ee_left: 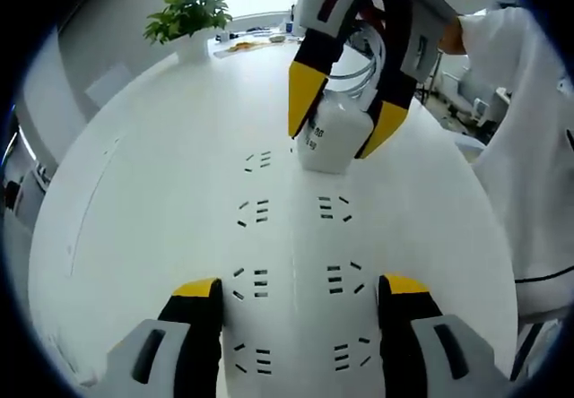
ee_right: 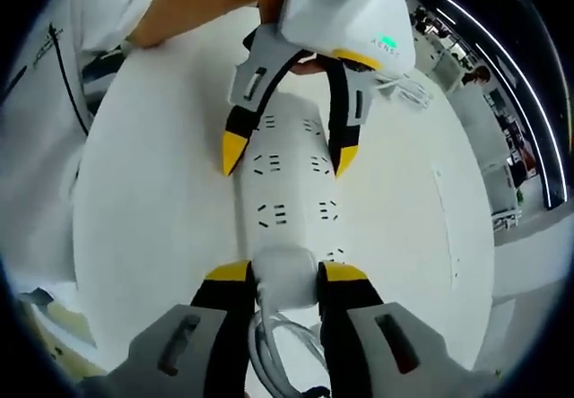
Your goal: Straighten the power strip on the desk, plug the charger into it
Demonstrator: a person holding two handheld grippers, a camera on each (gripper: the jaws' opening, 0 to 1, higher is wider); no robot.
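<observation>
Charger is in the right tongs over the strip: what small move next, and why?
Probably press the charger straight down. The right tongs hold it on the power strip's far socket, seemingly not yet seated, while the left tongs straddle the strip, open, to steady it.

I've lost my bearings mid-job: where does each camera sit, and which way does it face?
Left gripper view: rides the left claw, looks along the power strip toward the right claw clamping the charger, with a plant beyond; the person's sleeve shows at right.
Right gripper view: rides the right claw, which holds the charger over the strip, facing the left claw straddling the strip's far end; a forearm shows at top.
Shared: strip, charger, both claws, white desk, seen from opposite ends.
</observation>
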